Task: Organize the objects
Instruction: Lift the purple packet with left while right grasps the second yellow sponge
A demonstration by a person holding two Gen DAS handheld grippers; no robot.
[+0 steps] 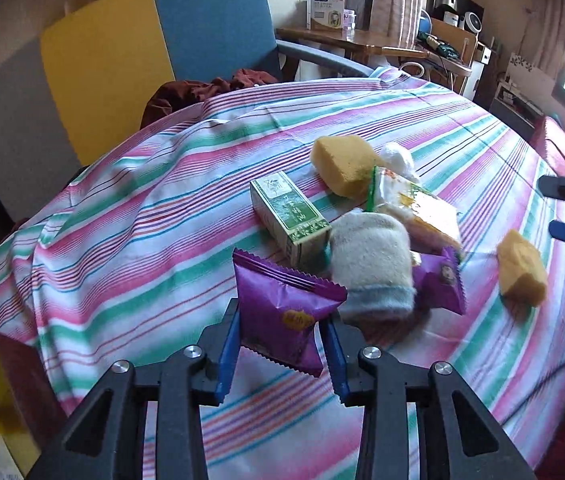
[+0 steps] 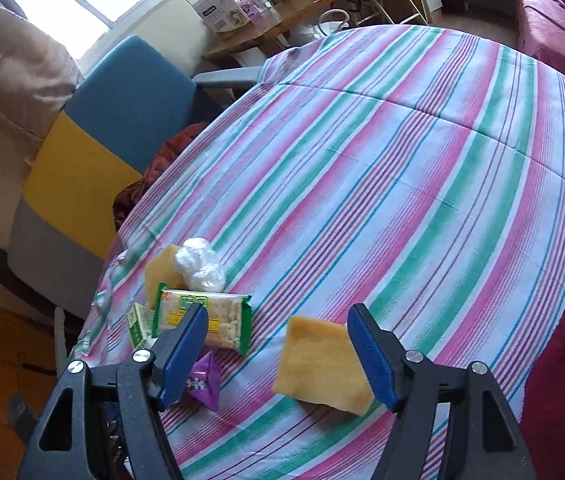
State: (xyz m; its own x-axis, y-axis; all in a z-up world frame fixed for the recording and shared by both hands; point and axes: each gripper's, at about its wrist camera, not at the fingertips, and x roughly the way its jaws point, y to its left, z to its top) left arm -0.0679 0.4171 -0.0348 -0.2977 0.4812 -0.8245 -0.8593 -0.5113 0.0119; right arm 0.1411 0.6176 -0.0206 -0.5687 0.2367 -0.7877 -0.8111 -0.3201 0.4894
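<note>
In the left wrist view, the left gripper [image 1: 282, 334] at lower centre clamps a purple snack packet [image 1: 282, 312] on the striped tablecloth [image 1: 122, 232], while the right gripper [image 2: 278, 344] stands apart, a yellow sponge [image 2: 320, 364] lying between its pads without visible contact.

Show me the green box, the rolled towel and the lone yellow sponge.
green box [image 1: 288, 216], left wrist view, top face.
rolled towel [image 1: 370, 264], left wrist view, middle of roll.
yellow sponge [image 2: 320, 364], right wrist view, broad top face.
</note>
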